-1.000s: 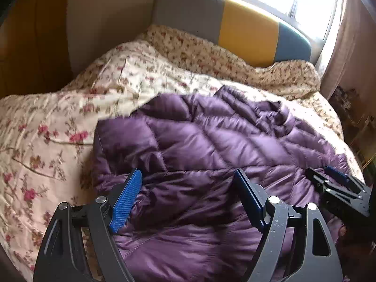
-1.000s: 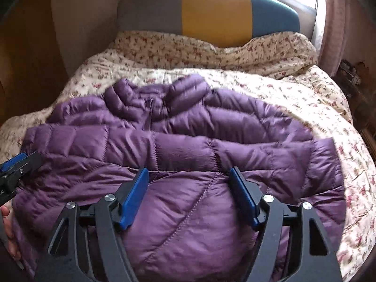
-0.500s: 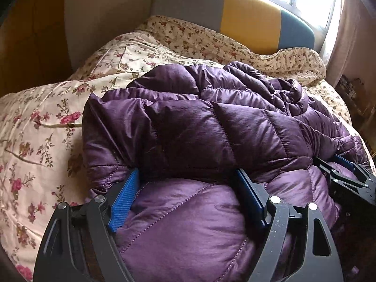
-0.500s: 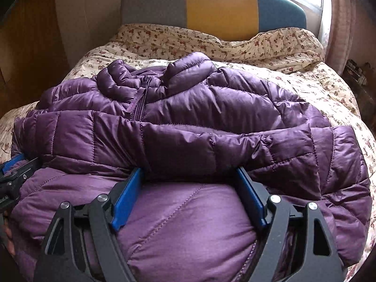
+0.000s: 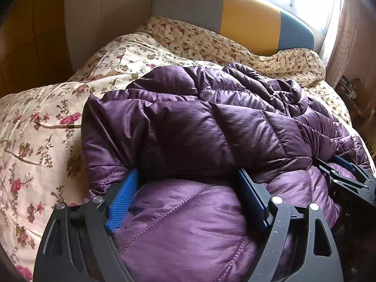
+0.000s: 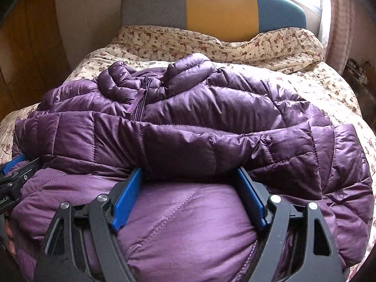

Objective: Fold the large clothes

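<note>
Purple quilted down jacket [image 6: 188,117], folded over on floral bedspread [image 5: 42,127]. Left gripper [image 5: 188,181] and right gripper [image 6: 190,176] both gape wide, jacket bulging between unpressed blue pads. Lettering on left gripper unreadable.

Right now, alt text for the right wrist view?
A purple puffer jacket lies folded over on a floral bedspread, its near bulk bulging between the wide-set blue pads of the right gripper. The left gripper shows at the left edge, and a grey, yellow and blue headboard stands behind.
</note>
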